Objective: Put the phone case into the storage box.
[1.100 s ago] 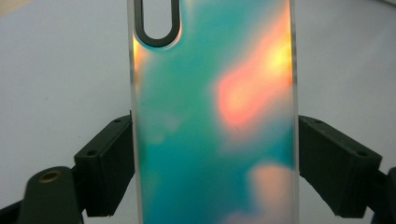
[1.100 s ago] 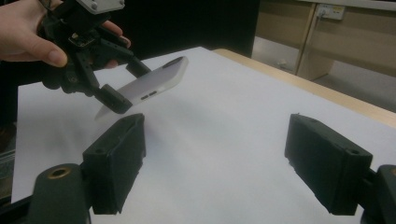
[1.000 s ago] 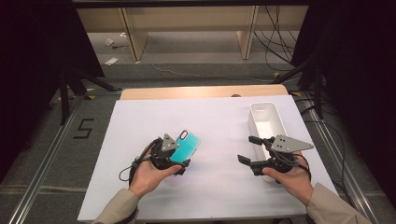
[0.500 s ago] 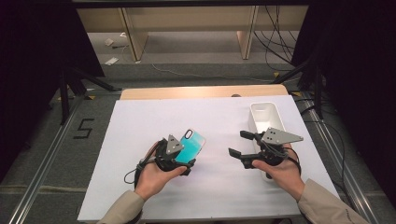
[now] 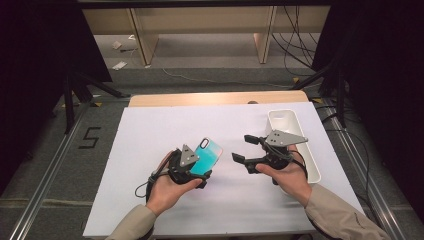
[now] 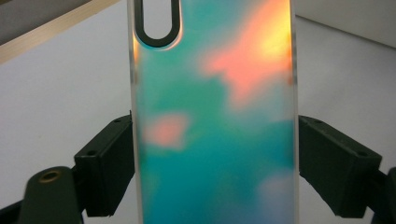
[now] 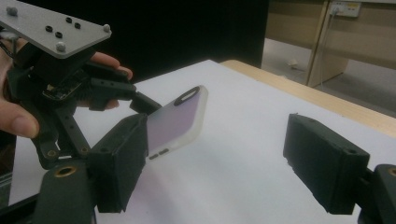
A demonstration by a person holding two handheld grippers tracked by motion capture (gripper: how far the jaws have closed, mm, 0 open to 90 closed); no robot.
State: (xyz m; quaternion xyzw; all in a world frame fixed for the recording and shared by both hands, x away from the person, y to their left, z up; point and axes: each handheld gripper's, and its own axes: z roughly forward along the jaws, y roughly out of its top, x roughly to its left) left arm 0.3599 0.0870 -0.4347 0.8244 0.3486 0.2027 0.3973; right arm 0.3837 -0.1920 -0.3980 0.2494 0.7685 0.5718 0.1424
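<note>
at the left of the high view the left gripper (image 5: 199, 169) is clenched on a phone case (image 5: 206, 156), its jaws pressing the case's two long edges near the lower end, as the left gripper view shows with a black jaw block tight against each side. the case is lifted clear of the white table sheet (image 5: 150, 135), tilted, its long axis running up and away from the hand toward the far right, the oval camera cutout (image 6: 157, 23) at the free end. that free end points toward the right gripper (image 5: 239, 148), which sits just beside it with jaws spread wide and nothing between them; in the right gripper view the case (image 7: 175, 122) lies to the left of the open gap, near the left jaw, not yet inside it. a handover looks likely, and it would turn on bringing that open gap across the case's free end.

the case is a thin, rigid-looking shell with rounded corners, a frosted translucent rim and a glossy iridescent back, teal with orange and pink patches. farther right a white oblong tray (image 5: 287, 120) with rounded corners, smooth and plastic-looking, stands on the sheet beside the right hand (image 5: 287, 175).
</note>
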